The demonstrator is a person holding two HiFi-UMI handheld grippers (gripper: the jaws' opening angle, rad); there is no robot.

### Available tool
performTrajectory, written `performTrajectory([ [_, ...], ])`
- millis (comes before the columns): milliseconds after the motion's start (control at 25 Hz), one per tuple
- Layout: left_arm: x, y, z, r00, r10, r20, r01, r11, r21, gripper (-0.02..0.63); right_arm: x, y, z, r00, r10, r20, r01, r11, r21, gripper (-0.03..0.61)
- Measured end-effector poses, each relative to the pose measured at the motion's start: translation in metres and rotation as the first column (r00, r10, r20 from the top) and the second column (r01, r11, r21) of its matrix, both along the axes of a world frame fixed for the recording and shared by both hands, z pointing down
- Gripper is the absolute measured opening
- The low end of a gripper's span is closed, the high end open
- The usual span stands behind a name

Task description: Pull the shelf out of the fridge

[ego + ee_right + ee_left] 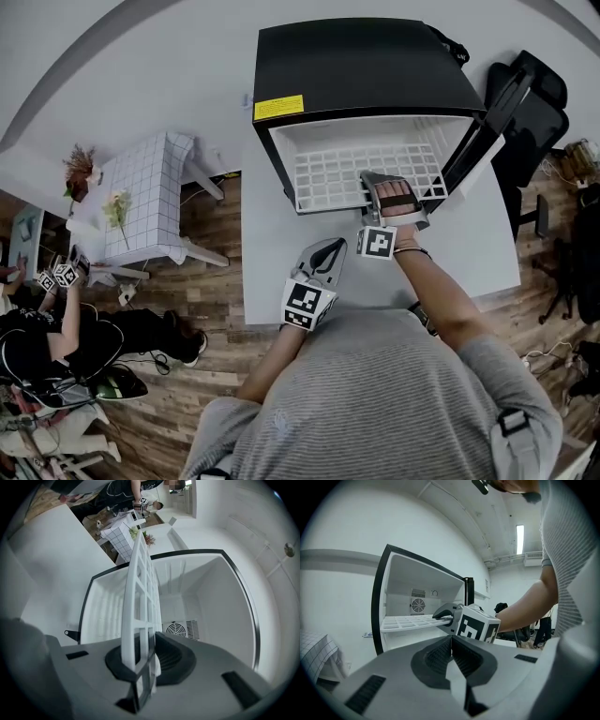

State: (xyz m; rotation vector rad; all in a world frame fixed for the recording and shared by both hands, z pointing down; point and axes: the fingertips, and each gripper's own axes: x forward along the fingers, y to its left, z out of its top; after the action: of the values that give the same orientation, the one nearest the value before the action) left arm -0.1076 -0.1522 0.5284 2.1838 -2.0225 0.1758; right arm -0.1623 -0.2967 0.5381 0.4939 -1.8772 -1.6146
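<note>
**A:** What does the shelf look like?

**B:** The shelf (361, 173) is a flat white grid of small square openings with a plain rim. It lies level inside the fridge (366, 61), with its front edge at the mouth of the opening. The fridge is a black box with a white lining. It stands at the far edge of the tabletop (469, 253), with its door (492, 117) swung open to the right.

**A:** And the grippers?

**B:** The right gripper (380, 180) has its jaws clamped on the shelf's front edge, toward the right side. In its own view the grid runs edge-on between the pads. The left gripper (336, 246) hovers over the tabletop in front of the fridge. Its jaws are pressed together with nothing between them.

**A:** What can't you make out?

**B:** From the head view, the fridge's top covers the back of the shelf, and the right gripper and hand cover part of the front rim. I can't tell whether the shelf's sides sit in grooves or on ledges. The right gripper view shows the shelf so edge-on that its far end runs up out of the fridge's outline. A round fan grille (178, 629) on the back wall is half hidden by the gripper's body. The near edge of the tabletop is lost under the person's grey shirt (394, 403).
</note>
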Motion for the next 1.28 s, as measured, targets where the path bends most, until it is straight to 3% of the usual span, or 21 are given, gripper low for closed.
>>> performTrajectory([
  [1280,0.019,0.019,-0.003,1.000,-0.003,0.015,0.002,1.000,0.010,0.011,0.019,0.021,0.000,1.000,0.000,0.003,0.000,1.000,-0.006,0.038],
])
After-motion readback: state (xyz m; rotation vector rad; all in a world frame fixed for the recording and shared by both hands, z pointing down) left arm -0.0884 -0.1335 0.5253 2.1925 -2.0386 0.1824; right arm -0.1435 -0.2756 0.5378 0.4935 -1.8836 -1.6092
